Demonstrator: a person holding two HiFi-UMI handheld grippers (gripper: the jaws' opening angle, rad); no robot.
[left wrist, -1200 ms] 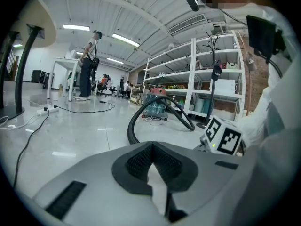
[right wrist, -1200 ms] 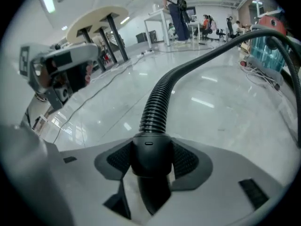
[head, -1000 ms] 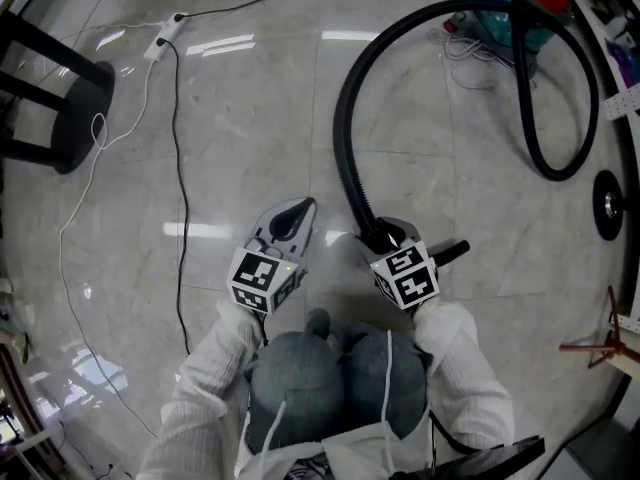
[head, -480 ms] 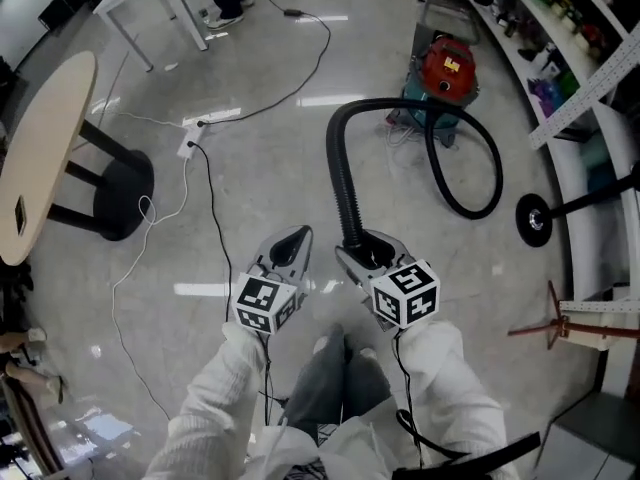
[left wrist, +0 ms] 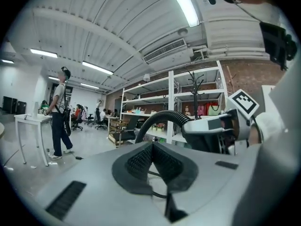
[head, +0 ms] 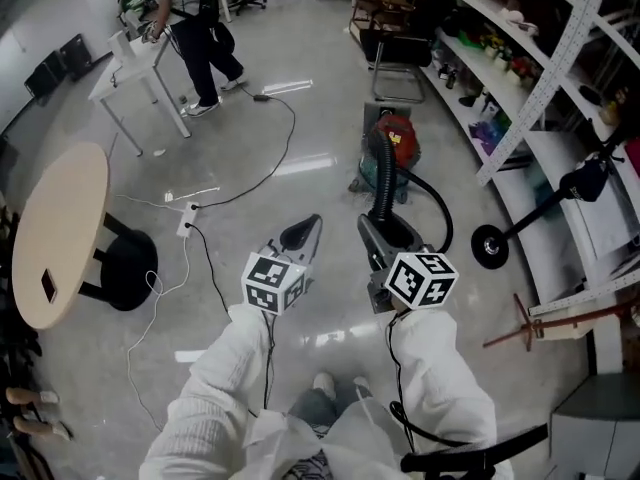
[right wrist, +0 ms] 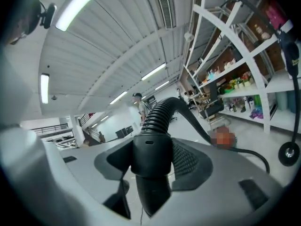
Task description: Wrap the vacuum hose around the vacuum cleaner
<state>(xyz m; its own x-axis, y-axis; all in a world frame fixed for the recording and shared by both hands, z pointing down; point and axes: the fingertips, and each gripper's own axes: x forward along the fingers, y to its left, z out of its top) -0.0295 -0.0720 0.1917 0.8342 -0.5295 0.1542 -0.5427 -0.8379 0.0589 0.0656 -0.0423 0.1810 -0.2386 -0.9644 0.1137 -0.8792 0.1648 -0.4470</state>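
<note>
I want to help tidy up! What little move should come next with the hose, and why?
Probably carry the right gripper, shut on the hose, toward the red vacuum cleaner: the hose loops loose beside it, not yet wrapped.

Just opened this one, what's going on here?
A person stands on a workshop floor with a tool in each hand. The right tool is clamped on the stiff end of the black vacuum hose, which leads to the red vacuum cleaner ahead. The left tool is shut and empty, beside the right one. The hose curves loosely beside the cleaner, not yet wrapped around it.
</note>
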